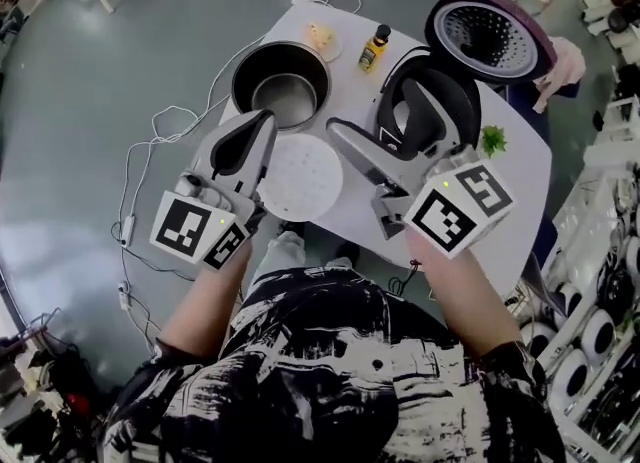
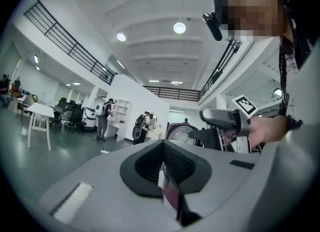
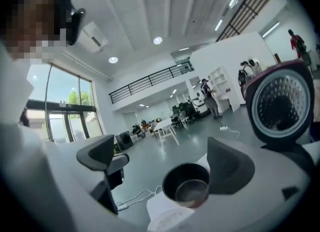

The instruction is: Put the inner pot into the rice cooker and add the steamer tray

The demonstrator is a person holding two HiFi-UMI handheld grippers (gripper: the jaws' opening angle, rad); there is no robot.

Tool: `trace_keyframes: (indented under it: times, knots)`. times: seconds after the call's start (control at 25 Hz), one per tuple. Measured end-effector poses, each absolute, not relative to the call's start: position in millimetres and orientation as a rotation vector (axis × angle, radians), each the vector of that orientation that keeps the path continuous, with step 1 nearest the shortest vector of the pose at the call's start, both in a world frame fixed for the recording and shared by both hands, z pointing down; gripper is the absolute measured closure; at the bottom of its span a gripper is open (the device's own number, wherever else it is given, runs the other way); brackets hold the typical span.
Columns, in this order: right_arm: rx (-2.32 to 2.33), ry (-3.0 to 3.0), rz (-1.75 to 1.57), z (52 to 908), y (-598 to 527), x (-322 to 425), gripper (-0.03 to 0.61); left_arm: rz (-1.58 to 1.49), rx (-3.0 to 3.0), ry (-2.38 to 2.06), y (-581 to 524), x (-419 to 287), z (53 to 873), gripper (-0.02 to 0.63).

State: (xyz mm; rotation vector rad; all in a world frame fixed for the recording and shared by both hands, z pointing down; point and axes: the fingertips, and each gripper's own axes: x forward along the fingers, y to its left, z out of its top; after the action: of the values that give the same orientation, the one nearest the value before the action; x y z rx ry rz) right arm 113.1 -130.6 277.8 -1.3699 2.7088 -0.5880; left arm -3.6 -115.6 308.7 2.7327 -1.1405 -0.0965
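No writing is legible: the yellow bottle's point(image 1: 375, 48) label is too small to read, and the gripper cubes show only black-and-white square markers. The inner pot point(image 1: 282, 89) stands on the white worktop point(image 1: 520, 166) left of the open rice cooker point(image 1: 460, 86). The steamer tray point(image 1: 300, 177) lies just in front of the pot. The left gripper point(image 1: 264, 121), jaws pressed together and empty, hovers beside the tray. The right gripper point(image 3: 162, 162) is spread wide and empty near the cooker, with the pot beyond its jaws.

left gripper point(image 1: 262, 127): jaws pressed together, nothing between the fingers | right gripper point(image 1: 368, 108): jaws wide apart, gap between the fingers empty | both forearms bare, stretched forward, marker cubes behind the fingers
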Motion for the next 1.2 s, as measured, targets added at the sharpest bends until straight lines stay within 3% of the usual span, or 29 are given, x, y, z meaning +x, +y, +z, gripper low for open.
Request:
trace_keyframes:
  times: [0.28,0.56,1.04,1.12,1.2]
  knots:
    - [-1.596,2.725,-0.936,410.1,-218.6,37.6,0.038,-0.141,2.654,-1.154,-133.0,-69.3,337.1,0.609]
    - [-2.015,2.547,-1.302,531.0,-277.9,62.7,0.038,-0.181,2.573,-1.204,-138.1,-124.6,358.0,0.609]
    - [-2.242,2.486,-1.693,620.5,-295.2,85.6,0.043,-0.198,2.464,-1.29,-135.8,-187.6,387.0,0.609]
    - [-2.239,2.501,-1.743,629.2,-291.6,89.2,0.066,-0.197,2.455,-1.301,-135.0,-192.3,388.8,0.609]
    - [-2.211,2.51,-1.809,634.3,-289.7,89.8,0.208,-0.194,2.447,-1.309,-136.3,-196.6,389.7,0.609]
